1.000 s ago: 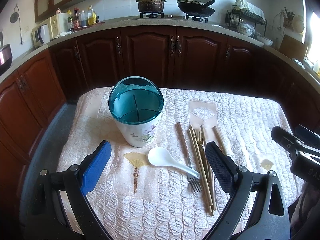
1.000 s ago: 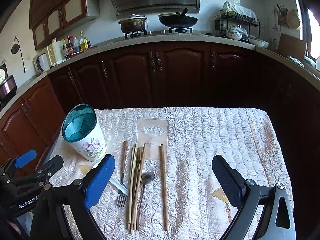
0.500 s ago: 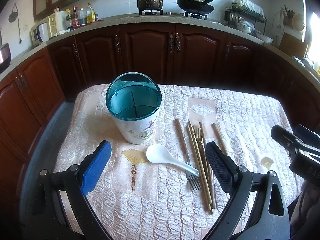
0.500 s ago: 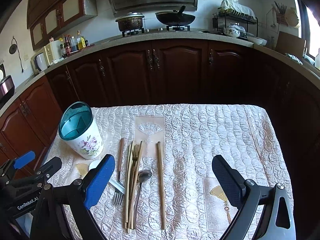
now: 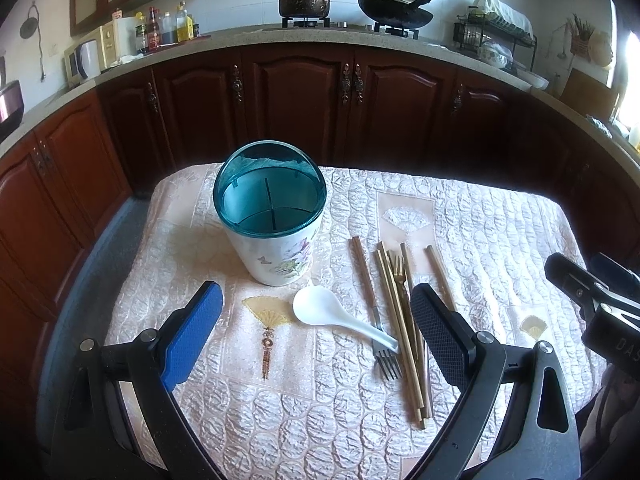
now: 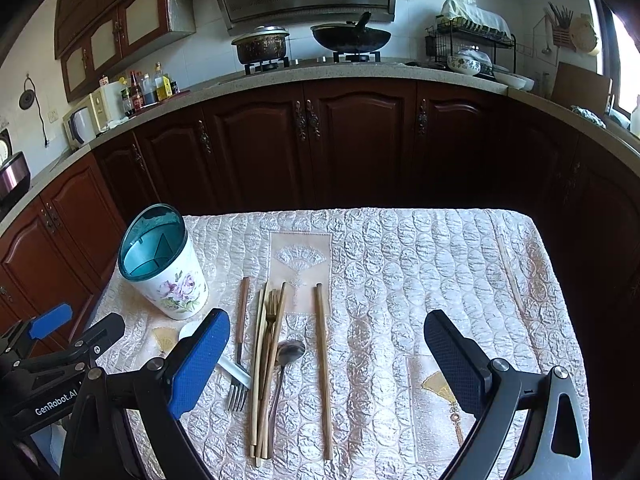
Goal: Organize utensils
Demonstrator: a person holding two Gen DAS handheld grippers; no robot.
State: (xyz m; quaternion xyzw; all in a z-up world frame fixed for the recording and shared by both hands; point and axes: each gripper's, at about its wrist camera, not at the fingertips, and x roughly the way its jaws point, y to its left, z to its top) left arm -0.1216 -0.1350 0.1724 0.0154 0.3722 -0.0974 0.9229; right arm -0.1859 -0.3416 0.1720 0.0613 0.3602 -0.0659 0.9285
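A white floral utensil holder (image 5: 276,236) with a teal divided insert stands upright at the tabletop's (image 6: 420,272) left. Beside it lie a white spoon (image 5: 336,314), a fork (image 6: 239,376), chopsticks (image 6: 266,360) and a metal spoon (image 6: 286,364), bunched lengthwise. Both the left tool (image 5: 316,336) and the right tool (image 6: 326,364) hover low over the near edge, fingers spread, gripping nothing. A quilted cloth covers the tabletop; dark wooden kitchen cabinets (image 6: 320,140) stand behind.

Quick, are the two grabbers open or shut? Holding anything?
Left gripper: open, holding nothing.
Right gripper: open, holding nothing.
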